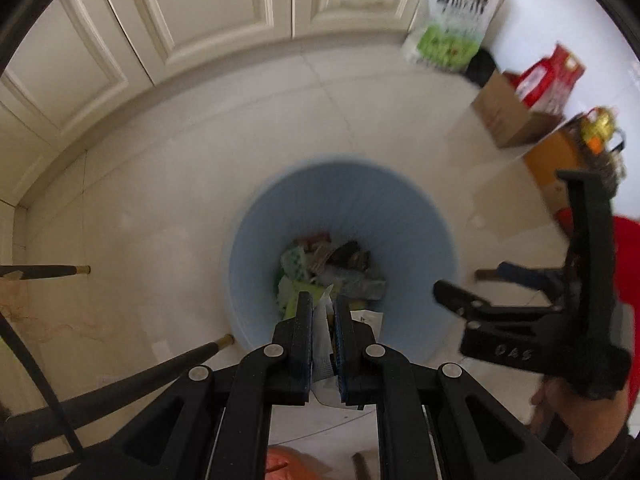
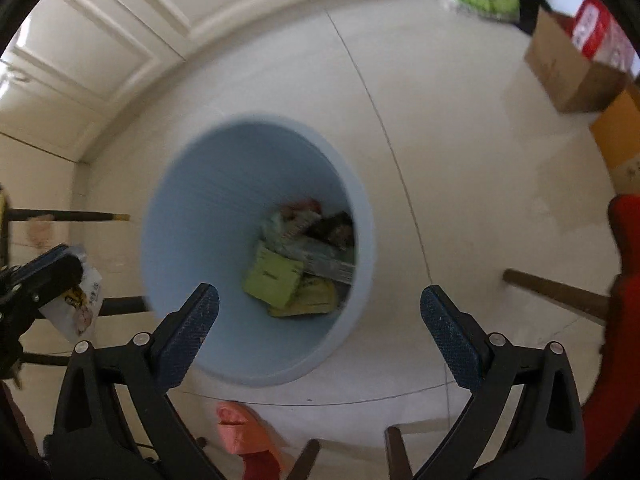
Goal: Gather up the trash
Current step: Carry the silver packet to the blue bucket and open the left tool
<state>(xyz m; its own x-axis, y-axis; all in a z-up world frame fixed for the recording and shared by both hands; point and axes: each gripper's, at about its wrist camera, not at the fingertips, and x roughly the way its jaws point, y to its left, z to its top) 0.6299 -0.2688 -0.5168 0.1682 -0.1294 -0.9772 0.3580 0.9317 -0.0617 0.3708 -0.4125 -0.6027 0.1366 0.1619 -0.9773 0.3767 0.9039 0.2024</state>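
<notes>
Soft, even daylight fills both views; the pale floor (image 1: pixel 160 208) carries faint shadows. Motion blur smears everything beyond the tongs, and fisheye curvature bends the dark-vignetted edges.

The right gripper (image 2: pixel 319 304) points steeply down at a pale tiled floor (image 2: pixel 460 160), its two black fingers with blue ribbed pads (image 2: pixel 188 332) spread wide with nothing between them. Just ahead and slightly left of its tips stands a round light-blue plastic bin (image 2: pixel 192 208), holding crumpled wrappers and a lime-green packet (image 2: pixel 272 276). Far left, the left gripper (image 2: pixel 44 280) clamps a white printed wrapper (image 2: pixel 82 308). Cream panelled cabinet doors (image 2: pixel 120 32) run beyond the bin; brown cardboard boxes (image 2: pixel 568 76) sit ahead to the right.
</notes>
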